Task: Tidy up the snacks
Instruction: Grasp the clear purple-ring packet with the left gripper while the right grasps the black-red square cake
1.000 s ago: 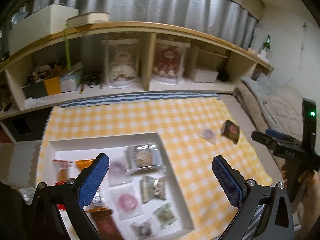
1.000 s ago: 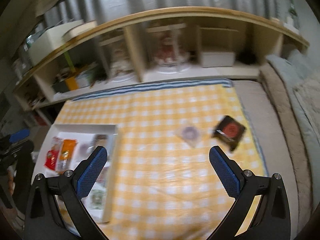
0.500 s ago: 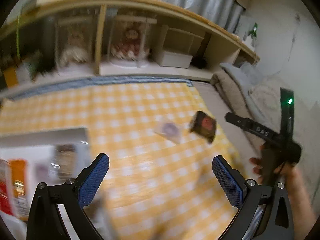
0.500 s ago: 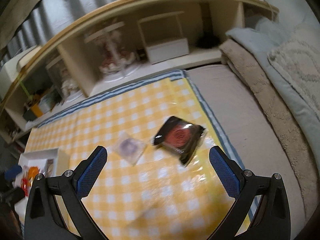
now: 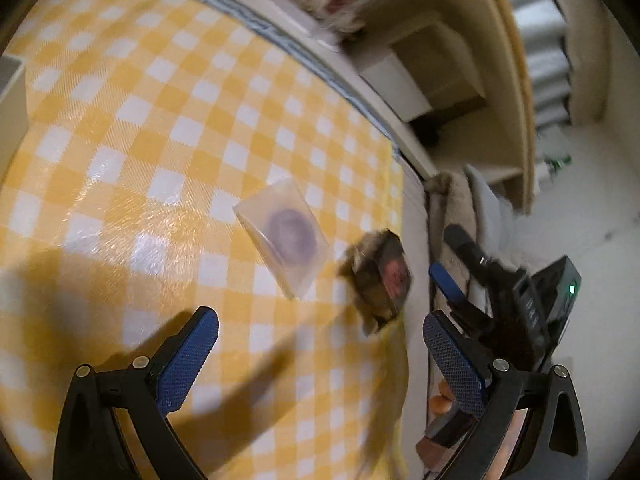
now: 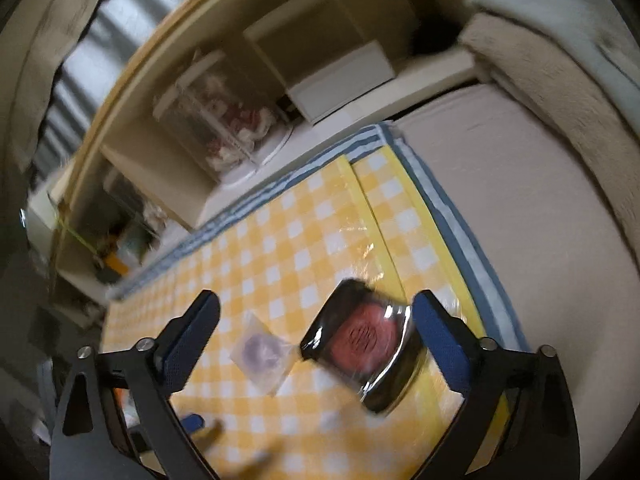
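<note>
Two snacks lie on the yellow-checked tabletop point(image 5: 132, 128): one clear packet point(image 5: 285, 229) with a purple round inside, and just beside it one dark wrapped packet point(image 6: 366, 340) with a red centre, near the cloth's edge. The right gripper point(image 6: 316, 340) has its fingers wide but just closing in (the dark packet sits between them, the right pad apparently at its wrapper). The left gripper point(image 5: 320, 354) hangs with fingers spread wide, holding nothing.

Both grippers: black frames w/ silver screws, blue textured pads point(image 5: 188, 354); green LED on right unit.
</note>
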Demonstrator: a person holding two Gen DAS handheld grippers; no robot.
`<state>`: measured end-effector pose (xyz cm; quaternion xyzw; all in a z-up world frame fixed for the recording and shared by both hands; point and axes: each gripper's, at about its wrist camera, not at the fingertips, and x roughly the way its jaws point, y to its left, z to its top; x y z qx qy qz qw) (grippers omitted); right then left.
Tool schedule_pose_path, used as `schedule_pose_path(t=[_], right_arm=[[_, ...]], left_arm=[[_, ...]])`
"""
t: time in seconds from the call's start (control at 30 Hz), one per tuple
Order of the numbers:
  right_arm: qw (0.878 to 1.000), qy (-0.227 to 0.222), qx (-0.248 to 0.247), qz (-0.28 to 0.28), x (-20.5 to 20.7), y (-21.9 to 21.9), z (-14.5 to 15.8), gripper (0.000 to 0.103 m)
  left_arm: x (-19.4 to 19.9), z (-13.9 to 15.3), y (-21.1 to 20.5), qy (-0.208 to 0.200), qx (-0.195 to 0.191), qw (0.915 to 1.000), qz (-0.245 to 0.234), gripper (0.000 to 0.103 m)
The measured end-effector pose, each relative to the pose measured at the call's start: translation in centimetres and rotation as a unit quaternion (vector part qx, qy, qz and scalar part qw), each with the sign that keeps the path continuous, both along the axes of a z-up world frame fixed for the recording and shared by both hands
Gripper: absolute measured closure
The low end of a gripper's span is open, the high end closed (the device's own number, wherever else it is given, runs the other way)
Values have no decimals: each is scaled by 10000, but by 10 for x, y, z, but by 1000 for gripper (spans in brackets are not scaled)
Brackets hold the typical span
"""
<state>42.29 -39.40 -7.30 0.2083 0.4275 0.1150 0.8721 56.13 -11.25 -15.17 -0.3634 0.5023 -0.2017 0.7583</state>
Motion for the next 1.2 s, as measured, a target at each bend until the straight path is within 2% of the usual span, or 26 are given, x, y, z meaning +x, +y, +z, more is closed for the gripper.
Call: schedule_pose_path(t=[0.13,0.3,0.43,0.53,0.57,0.6,0.7,0.77,0.93,1.2], right_arm=[[9959,-32,-599,679,18,10,-16,6],[9891,124,-614,1334,12,9,-38,9],[9814,194,-812,1730,-7,11,-43,13],[9762,317,-1075,1859,-20,16,-47,18],[9737,405,-1266,1849,-24,19,-49,24],[9729,436,-1364,1815,-27,21,-50,25],[9779,507,-1309,1548,-35,20,-48,27],[9810,605,-1278,1325,-41,19,-48,30],[9817,747,-1402,1048,-69,26,-42,33],[9802,1102,-1369,908,-105,29,-33,36]], left_arm=[[26,-14,-9,269,-23,9994,219,3],[52,-20,-30,488,40,9977,477,5],[69,-13,-61,456,693,9955,467,9],[79,-11,-85,464,1203,9905,469,11],[80,-10,-91,444,1349,9888,458,15],[84,-10,-100,447,1570,9855,458,16],[91,-10,-113,491,1849,9803,497,21],[95,-9,-121,504,2046,9762,520,33],[92,-5,-134,366,2668,9625,327,50],[82,-9,-175,-150,3657,9300,-336,52]])
